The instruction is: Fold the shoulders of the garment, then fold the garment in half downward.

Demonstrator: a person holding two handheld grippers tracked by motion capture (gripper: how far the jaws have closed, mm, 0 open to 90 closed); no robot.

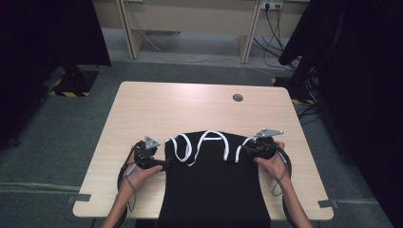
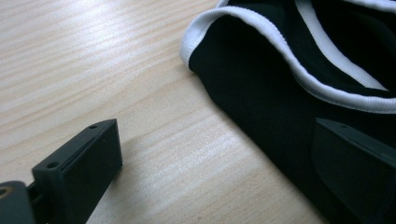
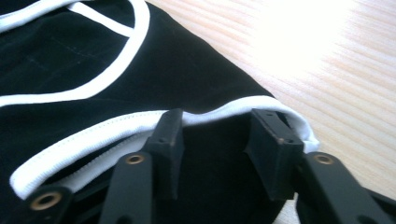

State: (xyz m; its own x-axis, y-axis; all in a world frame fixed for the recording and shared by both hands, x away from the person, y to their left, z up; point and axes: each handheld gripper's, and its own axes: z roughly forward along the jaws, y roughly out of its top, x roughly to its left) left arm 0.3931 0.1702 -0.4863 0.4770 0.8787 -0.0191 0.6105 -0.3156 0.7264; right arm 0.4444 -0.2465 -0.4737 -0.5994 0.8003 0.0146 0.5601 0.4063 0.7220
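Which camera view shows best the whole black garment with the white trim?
The high view: the whole black garment lies spread on the table, between both grippers. The left gripper view gives one white-edged corner; the right gripper view gives a close piece of white trim at its jaws.

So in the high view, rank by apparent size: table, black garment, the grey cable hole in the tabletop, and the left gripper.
1. table
2. garment
3. left gripper
4. cable hole
The hole lies farther from the camera, but it is plainly the smallest.
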